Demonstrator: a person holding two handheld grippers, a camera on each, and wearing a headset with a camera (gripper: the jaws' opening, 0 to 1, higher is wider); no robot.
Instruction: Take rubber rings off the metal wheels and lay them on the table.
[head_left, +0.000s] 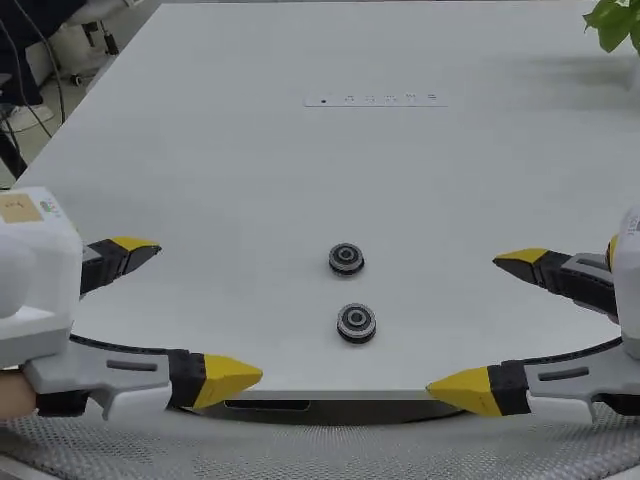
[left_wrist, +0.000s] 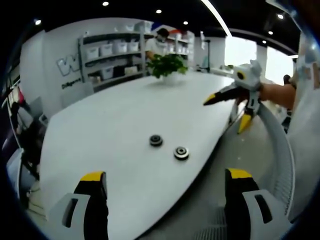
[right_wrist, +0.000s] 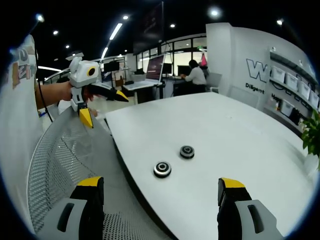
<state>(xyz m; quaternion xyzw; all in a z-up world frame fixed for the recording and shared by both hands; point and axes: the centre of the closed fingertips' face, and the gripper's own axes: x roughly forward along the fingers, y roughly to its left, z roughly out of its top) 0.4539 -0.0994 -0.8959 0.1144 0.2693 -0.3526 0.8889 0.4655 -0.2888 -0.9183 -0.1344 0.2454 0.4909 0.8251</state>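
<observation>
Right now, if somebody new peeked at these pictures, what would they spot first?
Probably the two big yellow-tipped claws: the left claw and the right claw gape open at either side of the table's near edge, holding nothing. Between them two small metal wheels with dark rings around them, the far wheel and the near wheel, lie one behind the other on the white table. A leafy green plant peeks in at the far right corner.

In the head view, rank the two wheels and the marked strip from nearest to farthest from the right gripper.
1. Near wheel, by the front edge of the table, left of the right gripper.
2. Far wheel, just beyond the first.
3. Marked strip, far back, mid-width.
</observation>
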